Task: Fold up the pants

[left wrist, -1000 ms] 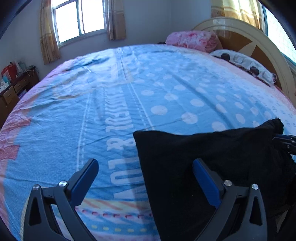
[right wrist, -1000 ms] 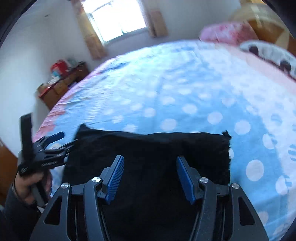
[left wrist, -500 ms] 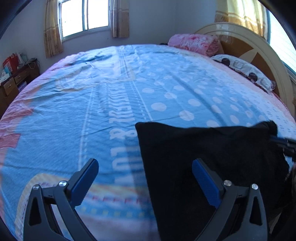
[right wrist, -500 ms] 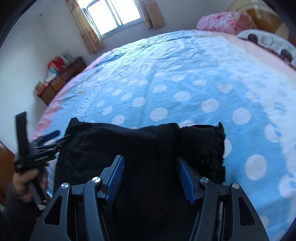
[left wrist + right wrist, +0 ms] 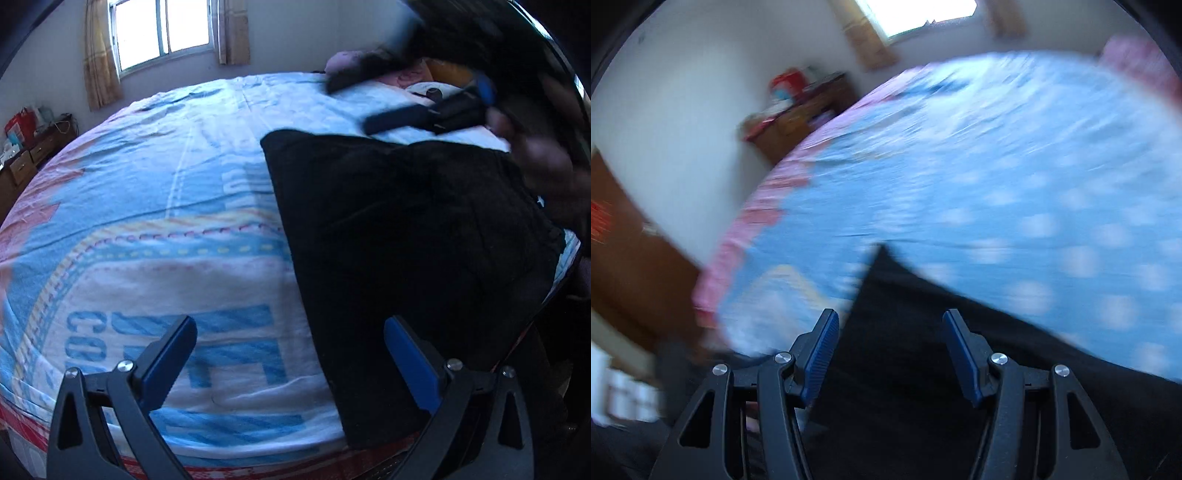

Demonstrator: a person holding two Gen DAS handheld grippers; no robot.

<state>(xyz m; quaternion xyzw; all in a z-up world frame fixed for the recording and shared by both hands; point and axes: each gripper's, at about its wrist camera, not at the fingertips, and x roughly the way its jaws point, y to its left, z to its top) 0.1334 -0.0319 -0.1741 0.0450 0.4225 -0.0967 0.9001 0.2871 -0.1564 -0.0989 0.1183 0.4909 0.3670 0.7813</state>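
Black pants (image 5: 406, 236) lie folded on the blue dotted bedsheet (image 5: 177, 155), filling the right half of the left wrist view. Left gripper (image 5: 291, 354) hangs spread wide and empty at lower centre — right gripper (image 5: 890, 347), blurred, gapes above the cloth, grasping nothing.

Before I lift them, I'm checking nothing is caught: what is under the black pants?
The black pants lie flat on the blue printed bedsheet, which shows all around them. Whatever sits directly beneath the fabric is covered and cannot be seen.
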